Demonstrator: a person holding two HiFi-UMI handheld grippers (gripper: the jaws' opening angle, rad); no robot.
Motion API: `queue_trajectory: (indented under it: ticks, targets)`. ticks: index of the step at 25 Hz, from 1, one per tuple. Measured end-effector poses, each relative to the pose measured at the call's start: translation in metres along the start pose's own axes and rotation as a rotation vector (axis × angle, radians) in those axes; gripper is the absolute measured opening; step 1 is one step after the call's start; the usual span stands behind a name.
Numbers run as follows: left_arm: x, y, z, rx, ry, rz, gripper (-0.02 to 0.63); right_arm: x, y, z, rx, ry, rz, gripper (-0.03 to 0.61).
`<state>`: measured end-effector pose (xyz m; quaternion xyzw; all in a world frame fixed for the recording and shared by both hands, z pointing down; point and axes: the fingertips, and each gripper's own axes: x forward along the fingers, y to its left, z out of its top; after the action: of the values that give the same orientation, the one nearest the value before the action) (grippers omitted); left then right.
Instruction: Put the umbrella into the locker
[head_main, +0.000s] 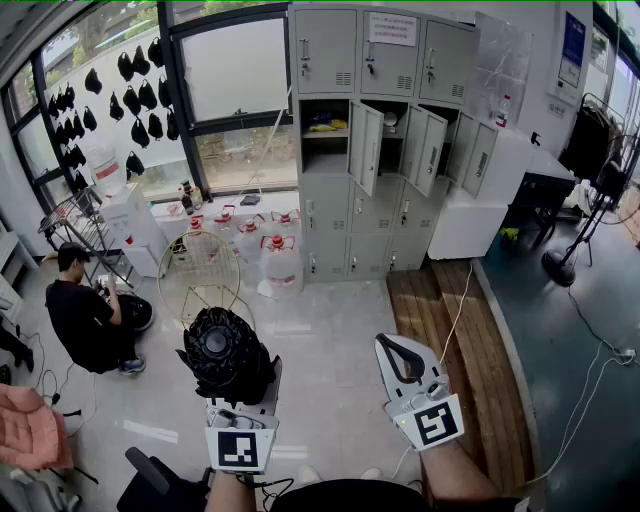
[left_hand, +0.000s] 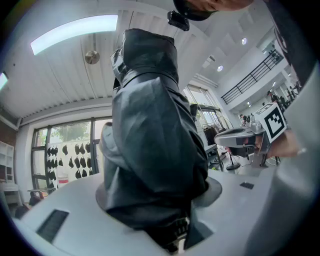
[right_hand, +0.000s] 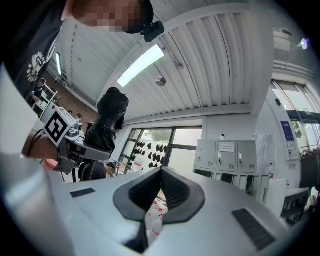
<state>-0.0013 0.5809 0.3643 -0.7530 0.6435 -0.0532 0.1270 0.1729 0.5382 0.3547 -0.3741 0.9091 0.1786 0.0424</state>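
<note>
A folded black umbrella (head_main: 226, 350) stands upright in my left gripper (head_main: 234, 388), whose jaws are shut on its lower part; in the left gripper view the umbrella (left_hand: 150, 135) fills the middle and hides the jaw tips. My right gripper (head_main: 398, 352) hangs to its right, shut with nothing between the pads (right_hand: 161, 192). The right gripper view also shows the umbrella (right_hand: 107, 125) off to its left. The grey lockers (head_main: 380, 150) stand across the room, with several doors in the second row open, among them an open compartment (head_main: 325, 140).
A person (head_main: 85, 320) crouches at the left by a wire rack. Water jugs (head_main: 280, 255) and a round wire frame (head_main: 205, 270) stand below the window. A wooden platform (head_main: 450, 330) lies before the lockers, a fan (head_main: 565, 262) and cables to the right.
</note>
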Motion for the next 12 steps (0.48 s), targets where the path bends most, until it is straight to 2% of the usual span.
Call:
queue_trajectory:
  ticks: [12]
  targets:
    - [0.001,0.023,-0.023,-0.022,0.015,-0.057,0.249,0.021,0.025,-0.019,0.092,0.071,-0.016,0.031]
